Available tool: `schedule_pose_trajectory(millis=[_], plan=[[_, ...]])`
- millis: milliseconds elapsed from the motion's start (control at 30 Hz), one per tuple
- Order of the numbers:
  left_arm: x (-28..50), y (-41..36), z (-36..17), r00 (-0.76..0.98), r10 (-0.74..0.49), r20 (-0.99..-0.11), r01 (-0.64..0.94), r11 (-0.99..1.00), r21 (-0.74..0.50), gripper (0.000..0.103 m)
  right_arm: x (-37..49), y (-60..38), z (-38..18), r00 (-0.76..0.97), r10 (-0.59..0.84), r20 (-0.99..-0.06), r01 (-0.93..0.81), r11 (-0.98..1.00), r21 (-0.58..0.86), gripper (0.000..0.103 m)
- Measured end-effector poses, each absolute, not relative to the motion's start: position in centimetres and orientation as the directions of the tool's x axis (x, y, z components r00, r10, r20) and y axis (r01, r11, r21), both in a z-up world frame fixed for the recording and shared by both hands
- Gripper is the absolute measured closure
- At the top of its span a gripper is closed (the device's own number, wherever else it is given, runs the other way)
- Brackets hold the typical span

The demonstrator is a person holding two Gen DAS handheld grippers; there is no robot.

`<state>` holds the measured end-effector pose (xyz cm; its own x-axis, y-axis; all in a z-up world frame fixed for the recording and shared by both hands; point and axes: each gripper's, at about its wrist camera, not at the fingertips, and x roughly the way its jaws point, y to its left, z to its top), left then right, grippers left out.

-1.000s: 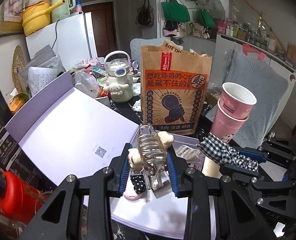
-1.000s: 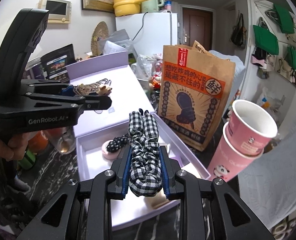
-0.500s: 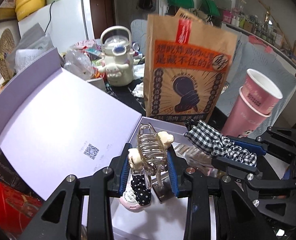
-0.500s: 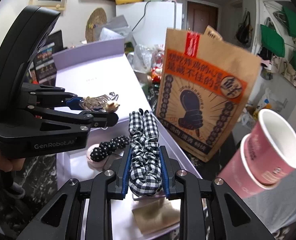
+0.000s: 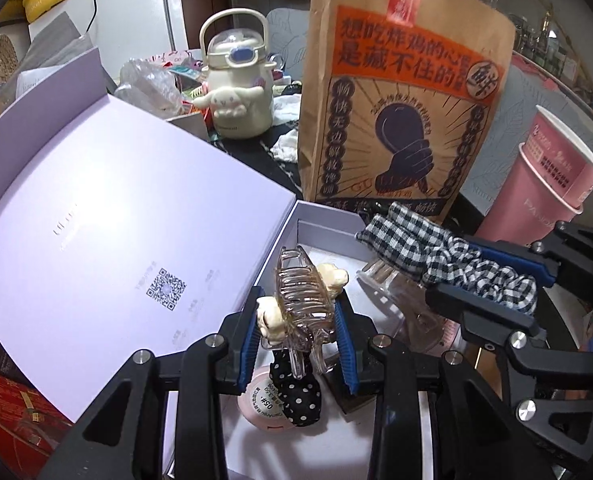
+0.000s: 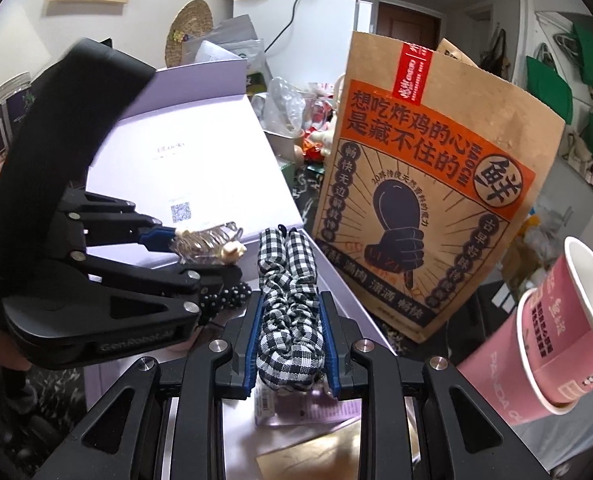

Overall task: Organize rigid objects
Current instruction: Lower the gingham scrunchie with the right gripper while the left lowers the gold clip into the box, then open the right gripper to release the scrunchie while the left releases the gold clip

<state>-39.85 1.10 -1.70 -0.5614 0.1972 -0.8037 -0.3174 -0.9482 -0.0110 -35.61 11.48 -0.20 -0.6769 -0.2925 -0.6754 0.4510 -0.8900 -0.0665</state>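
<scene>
My left gripper (image 5: 298, 322) is shut on a clear hair claw clip (image 5: 302, 294) with cream charms, held just over the open lilac box (image 5: 320, 226). The same clip (image 6: 206, 246) shows in the right wrist view, pinched by the left gripper (image 6: 200, 254). My right gripper (image 6: 290, 334) is shut on a black-and-white gingham scrunchie (image 6: 288, 288), hanging over the box's right half; it also shows as the scrunchie (image 5: 448, 256) in the right gripper (image 5: 492, 276). In the box lie a pink round case (image 5: 262, 402), a black dotted scrunchie (image 5: 300, 396) and another clear clip (image 5: 396, 292).
The box's lilac lid (image 5: 108, 216) stands open to the left. A brown paper bag (image 5: 404, 92) rises right behind the box, with two stacked pink paper cups (image 5: 544, 184) to its right. A cream kettle-shaped bottle (image 5: 236, 92) and clutter fill the back. A gold card (image 6: 336, 454) lies at the box's near end.
Both grippers have come down and closer to the box with their loads still gripped. The bag and the box contents now look larger and nearer.
</scene>
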Motion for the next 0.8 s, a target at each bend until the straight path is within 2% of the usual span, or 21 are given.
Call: schedule_pose_trajectory(millis=[233,467,533,667,800], plan=[[-40.3,1.3,-3.0,-0.532,0.176,-0.828,-0.310,-0.951,-0.003,0.070,-35.3,10.8,-1.1,-0.699,-0.235,-0.675,0.430,-0.893,-0.135,0.074],[-40.2,1.3,-4.2,-0.501,0.175,-0.848,-0.298,-0.954,-0.021,0.070,-35.2,11.0,-1.4,-0.707,-0.224,-0.671,0.417,-0.898,-0.139,0.073],[-40.3,1.4,-4.5,-0.497,0.173,-0.850,-0.301,-0.953,-0.019,0.070,-35.3,11.0,-1.5,-0.708,-0.223,-0.670,0.416,-0.898,-0.141,0.071],[-40.3,1.3,-4.6,-0.498,0.178,-0.849,-0.295,-0.955,-0.027,0.070,-35.4,11.0,-1.7,-0.692,-0.232,-0.683,0.422,-0.898,-0.123,0.060],[-40.2,1.0,-4.7,-0.496,0.187,-0.848,-0.289,-0.956,-0.041,0.070,-35.6,11.3,-2.1,-0.671,-0.238,-0.702,0.419,-0.903,-0.095,0.056]])
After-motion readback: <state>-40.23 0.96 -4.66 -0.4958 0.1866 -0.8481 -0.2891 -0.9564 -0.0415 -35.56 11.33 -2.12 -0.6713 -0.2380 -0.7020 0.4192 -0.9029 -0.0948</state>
